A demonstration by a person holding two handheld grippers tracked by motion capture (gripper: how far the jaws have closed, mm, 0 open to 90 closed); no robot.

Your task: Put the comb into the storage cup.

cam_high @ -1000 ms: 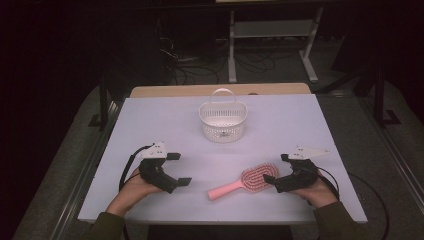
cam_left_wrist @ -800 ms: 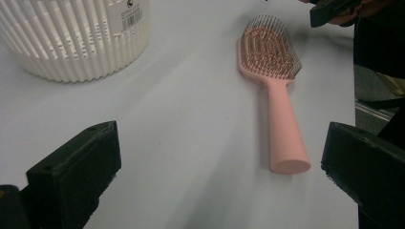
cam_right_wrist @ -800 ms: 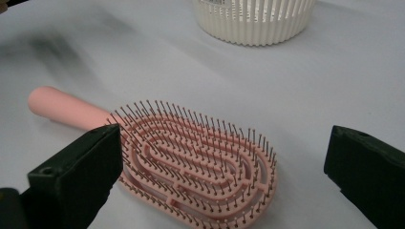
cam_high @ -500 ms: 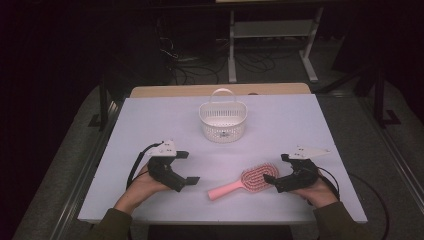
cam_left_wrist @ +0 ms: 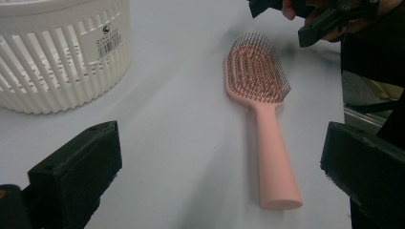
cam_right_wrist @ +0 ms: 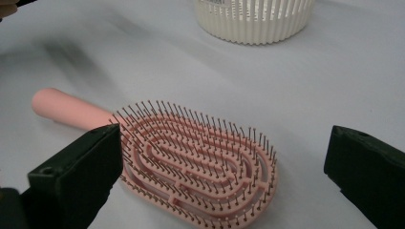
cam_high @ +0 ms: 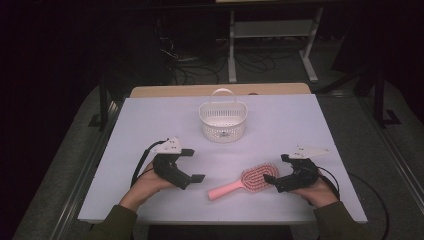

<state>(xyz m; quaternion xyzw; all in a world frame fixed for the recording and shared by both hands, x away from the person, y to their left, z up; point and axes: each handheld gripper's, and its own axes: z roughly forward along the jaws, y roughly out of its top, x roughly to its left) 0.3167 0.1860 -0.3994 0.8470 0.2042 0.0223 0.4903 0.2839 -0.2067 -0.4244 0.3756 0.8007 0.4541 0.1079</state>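
Note:
A pink hairbrush (cam_high: 244,181) lies bristles up on the white table (cam_high: 310,125), its handle pointing to the near left. In the left gripper view the hairbrush (cam_left_wrist: 265,119) lies ahead between the wide-apart jaws, handle end nearest. My left gripper (cam_high: 192,165) is open, just left of the handle tip. My right gripper (cam_high: 277,168) is open at the brush head, and the hairbrush (cam_right_wrist: 191,157) head sits between its jaws in the right gripper view. A white slatted basket (cam_high: 223,120) with a handle stands at mid table.
The basket (cam_left_wrist: 62,52) stands to the left in the left gripper view, and the basket (cam_right_wrist: 255,19) stands beyond the brush in the right gripper view. A wooden board edge (cam_high: 220,90) runs behind the table. Cables and a metal stand (cam_high: 270,35) are on the floor beyond.
My left gripper has moved right across the table toward the brush handle. The right gripper and the brush have stayed put.

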